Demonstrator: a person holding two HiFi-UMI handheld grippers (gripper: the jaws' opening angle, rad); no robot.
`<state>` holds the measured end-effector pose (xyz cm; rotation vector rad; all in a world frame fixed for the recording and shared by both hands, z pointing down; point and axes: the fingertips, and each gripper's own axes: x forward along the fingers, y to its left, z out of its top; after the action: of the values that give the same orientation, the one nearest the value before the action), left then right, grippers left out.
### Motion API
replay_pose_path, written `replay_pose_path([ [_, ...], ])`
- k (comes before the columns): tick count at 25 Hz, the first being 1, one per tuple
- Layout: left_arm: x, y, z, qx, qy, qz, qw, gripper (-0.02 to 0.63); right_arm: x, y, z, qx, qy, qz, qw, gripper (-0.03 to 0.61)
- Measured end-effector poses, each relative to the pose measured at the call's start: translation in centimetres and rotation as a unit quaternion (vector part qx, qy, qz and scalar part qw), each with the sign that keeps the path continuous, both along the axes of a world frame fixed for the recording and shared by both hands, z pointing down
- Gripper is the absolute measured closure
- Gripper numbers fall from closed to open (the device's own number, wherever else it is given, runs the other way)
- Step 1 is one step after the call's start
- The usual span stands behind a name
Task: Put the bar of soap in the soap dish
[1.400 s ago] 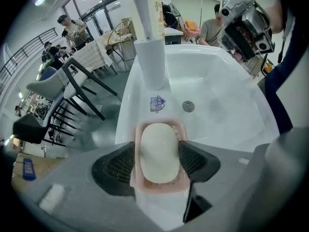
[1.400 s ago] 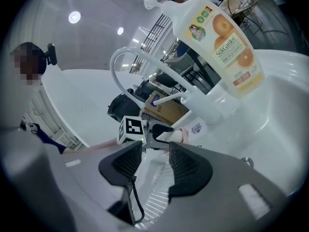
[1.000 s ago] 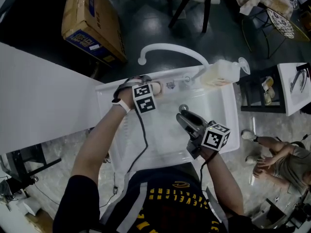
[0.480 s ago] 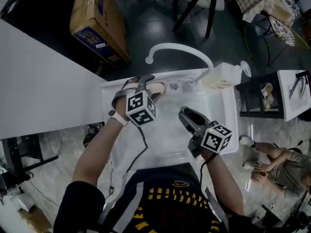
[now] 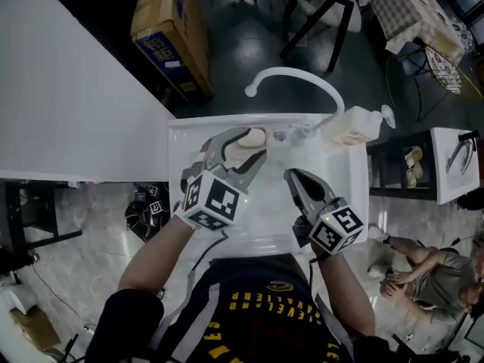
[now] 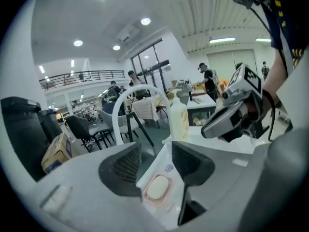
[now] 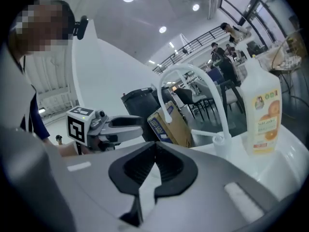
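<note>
1. Your left gripper [image 6: 155, 156] hangs above the white sink [image 5: 189, 138]. Its jaws have just been closing but stand well apart, with nothing gripped between them.
2. Past those jaws, the bar of soap [image 6: 157, 187] lies flat in the pink soap dish [image 6: 150, 200], clear of both pads.
3. The soap dish sits on the sink's back rim, left of the base of the curved white tap [image 5: 291, 78] in the head view.
4. Your right gripper [image 7: 155, 149] is over the basin. Its jaws have just closed tight together on nothing.
5. A bottle [image 5: 352, 127] of pale liquid stands on the rim to the right of the tap.
6. A cardboard box [image 5: 170, 32] lies on the floor behind the sink.
</note>
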<state>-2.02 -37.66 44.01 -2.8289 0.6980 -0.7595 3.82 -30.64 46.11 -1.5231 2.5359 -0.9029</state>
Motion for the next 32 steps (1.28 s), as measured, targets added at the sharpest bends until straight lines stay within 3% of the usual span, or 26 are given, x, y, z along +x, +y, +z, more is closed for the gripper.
replay_pose_path([
  [3, -1.2, 2.4, -2.5, -0.009, 0.081, -0.031, 0.9962, 0.586, -0.8, 0.8, -1.8, 0.035, 0.033, 0.001, 0.999, 0.577],
  [4, -1.7, 3.2, -3.2, -0.008, 0.1, -0.039, 0.9942, 0.612, -1.1, 1.2, -2.3, 0.046, 0.049, 0.001, 0.998, 0.577],
  [10, -3.6, 7.5, -3.8, -0.027, 0.174, -0.083, 0.9809, 0.614, -3.3, 3.5, -3.3, 0.089, 0.093, -0.011, 0.992, 0.577],
  [14, -4.3, 9.2, -3.3, -0.03, 0.185, -0.116, 0.9754, 0.612, -5.3, 5.0, -3.7, 0.106, 0.087, -0.036, 0.99, 0.577],
  [21, -3.7, 14.0, -4.6, -0.017, 0.186, -0.134, 0.9734, 0.614, -5.8, 10.2, -5.7, 0.137, 0.078, -0.054, 0.986, 0.577],
  [25, -2.1, 19.5, -5.1, -0.011, 0.186, -0.135, 0.9732, 0.614, -4.7, 15.8, -6.5, 0.154, 0.076, -0.059, 0.983, 0.577],
  [32, 1.4, 33.0, -7.1, 0.035, 0.183, -0.147, 0.9716, 0.612, -0.1, 28.3, -6.7, 0.171, 0.072, -0.072, 0.98, 0.577],
])
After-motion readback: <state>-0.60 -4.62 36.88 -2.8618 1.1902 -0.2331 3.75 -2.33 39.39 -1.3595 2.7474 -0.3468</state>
